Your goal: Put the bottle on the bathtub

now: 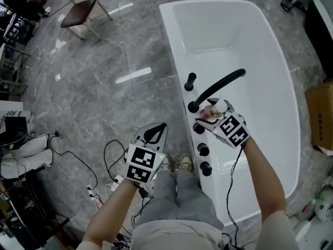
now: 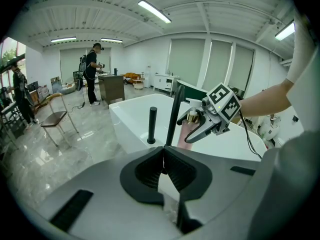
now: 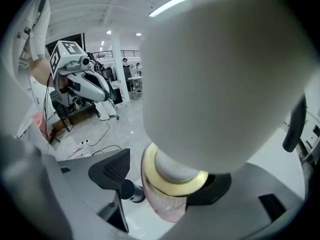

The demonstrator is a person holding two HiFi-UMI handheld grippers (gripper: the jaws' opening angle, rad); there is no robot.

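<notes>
**Bottle in right gripper, over the tub rim; set-down not done**

The right gripper (image 1: 207, 117) is clamped on the bottle (image 1: 219, 107), with its jaws on the pink body just under the gold collar. The big white cap blocks most of the contact in its own view.

The bottle is just beside the base of the black faucet (image 1: 218, 85), over the near rim of the bathtub (image 1: 174, 51) and close to the nearest knob (image 1: 199, 128). Its long axis is near vertical, cap up, base toward the rim. Can't tell if the base touches: hidden.

My read: what's left is a short straight drop, then release. Keep the axis plumb. The rim strip is narrow between faucet and knob, and the heavy-looking cap could tip it.

The left gripper (image 1: 156, 133) has its jaws together with nothing between them. It is well apart over the floor, so the right is the nearer one.
</notes>
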